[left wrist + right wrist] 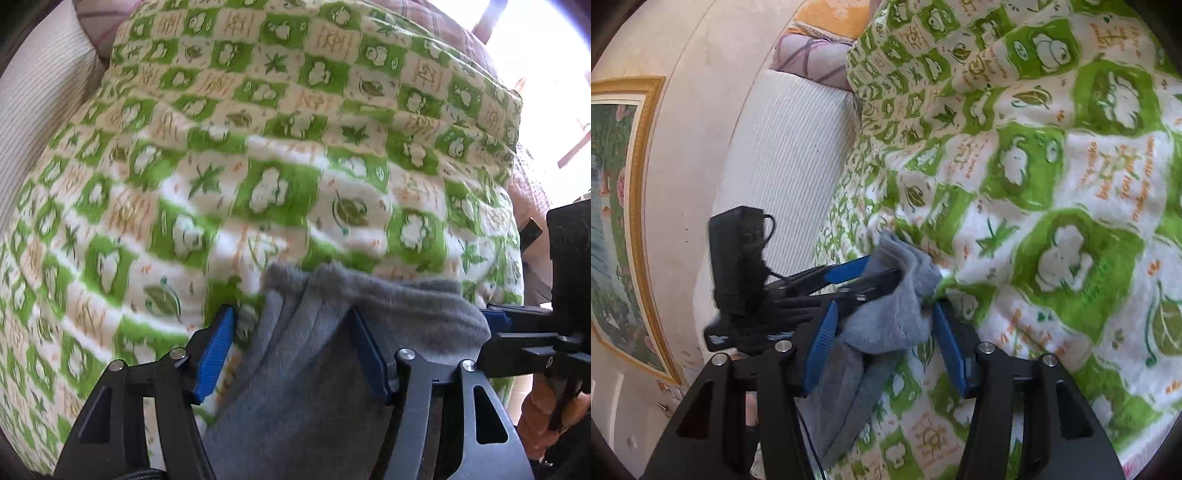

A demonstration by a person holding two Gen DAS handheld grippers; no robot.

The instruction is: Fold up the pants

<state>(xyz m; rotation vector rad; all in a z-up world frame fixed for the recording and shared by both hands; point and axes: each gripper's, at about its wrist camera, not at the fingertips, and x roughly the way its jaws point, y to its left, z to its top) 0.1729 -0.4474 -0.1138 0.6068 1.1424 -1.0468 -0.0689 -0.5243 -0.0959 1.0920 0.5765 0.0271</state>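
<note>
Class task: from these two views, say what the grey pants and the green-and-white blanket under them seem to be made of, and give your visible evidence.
Grey pants: probably fleecy sweatshirt knit, matte, fuzzy nap, soft thick folds.
Green-and-white blanket: apparently terry-like woven cotton, matte, fuzzy-edged printed checks, gentle rumples.

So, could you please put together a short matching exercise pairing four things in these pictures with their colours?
Things:
1. pants
2. blanket
3. picture frame
4. finger pads of the left gripper

Colours:
A. gold
B. blue
C. grey
D. green and white

Pairs: 1-C, 2-D, 3-A, 4-B
</note>
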